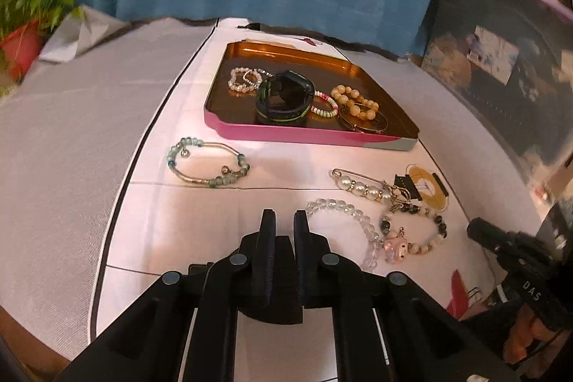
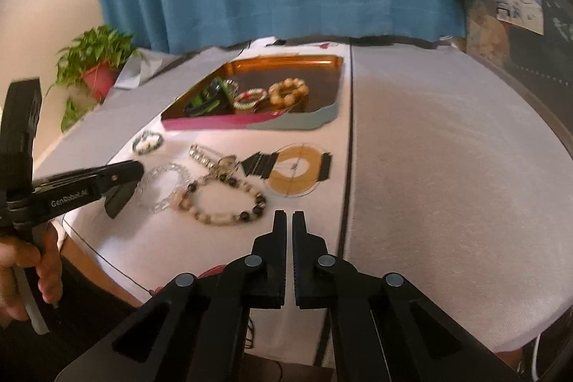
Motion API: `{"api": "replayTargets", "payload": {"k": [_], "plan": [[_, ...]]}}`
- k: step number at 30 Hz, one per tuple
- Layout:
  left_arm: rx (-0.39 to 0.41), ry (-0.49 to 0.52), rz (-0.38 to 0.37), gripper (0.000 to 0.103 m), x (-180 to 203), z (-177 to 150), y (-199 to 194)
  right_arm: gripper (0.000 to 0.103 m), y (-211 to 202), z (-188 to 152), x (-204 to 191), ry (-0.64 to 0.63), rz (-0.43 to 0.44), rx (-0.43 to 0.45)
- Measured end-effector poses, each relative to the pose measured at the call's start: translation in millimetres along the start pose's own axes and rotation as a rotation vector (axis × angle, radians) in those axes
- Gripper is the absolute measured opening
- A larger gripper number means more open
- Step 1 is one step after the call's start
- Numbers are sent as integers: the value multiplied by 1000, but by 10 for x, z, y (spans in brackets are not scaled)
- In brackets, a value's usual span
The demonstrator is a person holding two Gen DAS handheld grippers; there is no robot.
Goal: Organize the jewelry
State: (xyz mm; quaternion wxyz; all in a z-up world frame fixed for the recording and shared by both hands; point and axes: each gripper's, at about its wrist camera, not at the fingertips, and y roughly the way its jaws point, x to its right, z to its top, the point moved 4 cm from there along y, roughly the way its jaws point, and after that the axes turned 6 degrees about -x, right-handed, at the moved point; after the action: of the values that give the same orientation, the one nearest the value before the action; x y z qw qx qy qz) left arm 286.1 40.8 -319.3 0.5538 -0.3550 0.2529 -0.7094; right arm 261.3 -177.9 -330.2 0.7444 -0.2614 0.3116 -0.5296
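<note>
- Over the near edge of the white cloth [image 1: 222,238], the left gripper [image 1: 284,219] is seen with its jaws a narrow gap apart, nothing held between them; the right gripper [image 2: 289,221] is nearly shut, also empty.
- Just beyond the left fingertips, at about 1 o'clock, the clear bead bracelet [image 1: 352,221] is laid flat, touching the pink-charm bracelet [image 1: 415,231].
- At 11 o'clock, well apart, the teal bead bracelet [image 1: 207,163] is laid, its oval's long axis running from 10 to 4 o'clock.
- The pearl pin [image 1: 361,185] is pointed along 10 to 4 o'clock.
- At 12 o'clock the pink tray [image 1: 308,135] is shown, several pieces already inside.
- A wider opening is judged necessary; one bead strand should be pinched, clear of its neighbour.
</note>
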Motion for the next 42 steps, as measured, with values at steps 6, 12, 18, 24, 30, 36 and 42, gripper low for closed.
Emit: {"api": "replayTargets", "payload": {"k": [6, 12, 18, 24, 30, 36, 42], "plan": [[-4, 20, -19, 10, 57, -4, 6, 6, 38, 32, -87, 17, 65, 0], [9, 117, 30, 31, 226, -22, 15, 9, 141, 109, -133, 50, 45, 6], [-10, 129, 59, 42, 228, -36, 84, 22, 288, 132, -204, 78, 51, -27], [-11, 153, 99, 32, 211, -41, 107, 27, 318, 104, -359, -39, -32, -18], [-22, 123, 81, 6, 131, -38, 93, 8, 249, 63, -287, -84, -115, -20], [-23, 34, 88, 6, -82, -25, 36, 8, 107, 6, 27, 2, -74, -21], [-27, -9, 41, 6, -159, -41, -17, 13, 25, -27, 146, 42, -49, -24]]}}
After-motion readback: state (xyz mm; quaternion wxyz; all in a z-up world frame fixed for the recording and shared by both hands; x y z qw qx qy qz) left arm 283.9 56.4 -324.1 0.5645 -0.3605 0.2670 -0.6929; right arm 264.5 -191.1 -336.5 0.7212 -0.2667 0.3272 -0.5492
